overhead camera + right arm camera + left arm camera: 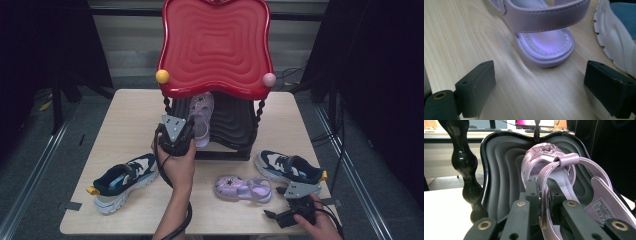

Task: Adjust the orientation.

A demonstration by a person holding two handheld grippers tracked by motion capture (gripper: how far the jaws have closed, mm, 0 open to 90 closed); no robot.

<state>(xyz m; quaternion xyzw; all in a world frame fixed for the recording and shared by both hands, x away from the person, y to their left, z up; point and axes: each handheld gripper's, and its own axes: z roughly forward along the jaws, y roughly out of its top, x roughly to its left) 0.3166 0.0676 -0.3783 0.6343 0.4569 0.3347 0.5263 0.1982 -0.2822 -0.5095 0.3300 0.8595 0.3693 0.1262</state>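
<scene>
Your left gripper [543, 202] is pinching the sandal [554, 170] by its strap; it's light and floppy, so grab near the heel.

You have one lilac sandal [554, 177] on the lower black tray [499, 182] of the red-topped rack, toe with its glittery star pointing into the tray's back, heel toward you and lifted, its heel strap pinched edge-on. Its partner, the second lilac sandal [243, 188], lies flat on its sole on the surface, well in front of that tray, straps arched upward.
</scene>
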